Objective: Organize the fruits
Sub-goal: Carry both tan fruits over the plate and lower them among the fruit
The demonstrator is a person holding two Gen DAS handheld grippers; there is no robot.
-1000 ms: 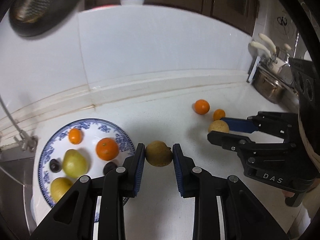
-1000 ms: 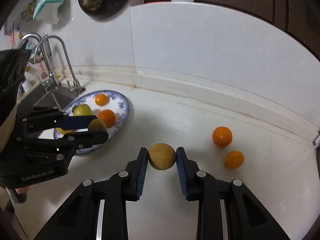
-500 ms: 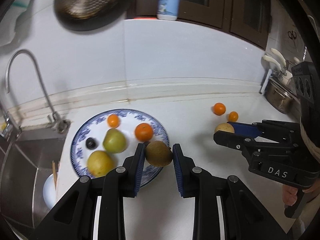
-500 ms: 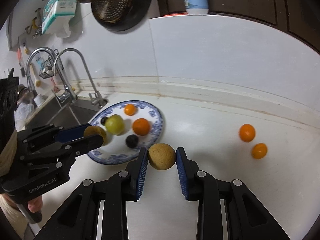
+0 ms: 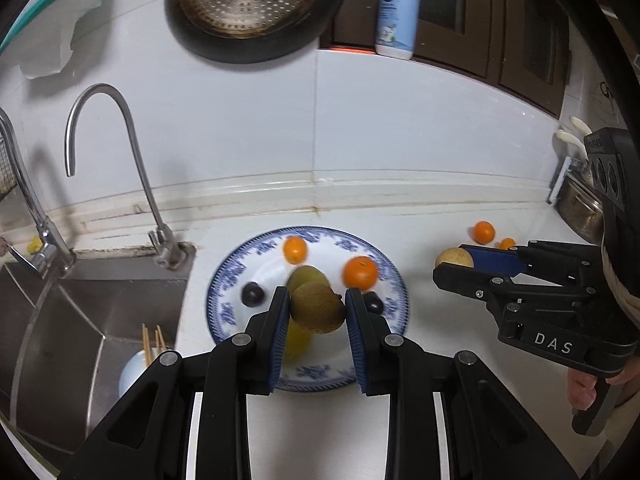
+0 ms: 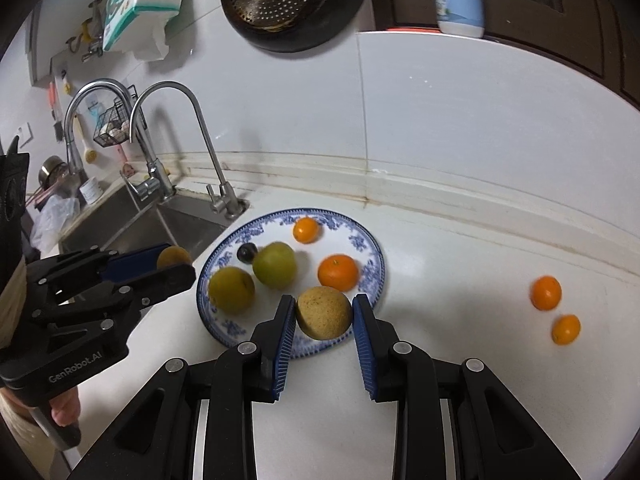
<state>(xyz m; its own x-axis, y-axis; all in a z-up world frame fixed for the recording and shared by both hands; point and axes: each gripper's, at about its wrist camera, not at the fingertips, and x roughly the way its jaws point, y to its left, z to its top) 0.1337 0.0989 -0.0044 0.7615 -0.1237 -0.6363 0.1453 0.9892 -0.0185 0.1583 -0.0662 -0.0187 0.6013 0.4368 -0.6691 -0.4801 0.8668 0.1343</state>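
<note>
1. The left tool (image 5: 317, 312) is clenched on a brownish-green fruit (image 5: 317, 307); both blue pads (image 5: 280, 332) press on its sides.
2. This fruit hangs above the blue-and-white plate (image 5: 394, 276), over the plate's middle part, and it hides part of a green fruit (image 5: 306, 276) behind it.
3. The right tool (image 6: 323, 316) is clenched on a tan speckled fruit (image 6: 323, 312), which sits between the two pads near their tips.
4. In the right wrist view this tan fruit is over the near rim of the plate (image 6: 370, 248), just in front of a big orange (image 6: 337, 272).
5. On the plate lie also a small orange (image 6: 305, 230), a dark small fruit (image 6: 247, 252), a green fruit (image 6: 275, 265) and a yellow-green fruit (image 6: 231, 289).
6. Two more oranges, one bigger (image 6: 545, 293) and one smaller (image 6: 566, 329), lie on the white counter (image 6: 460, 280), well apart from the plate and to the right of the right tool.
7. The plate stands on the counter just beside the steel sink (image 6: 176, 224) with its taps (image 6: 200, 120).
8. A hand (image 5: 584, 390) holds the handle of the right tool at the right edge of the left wrist view.
</note>
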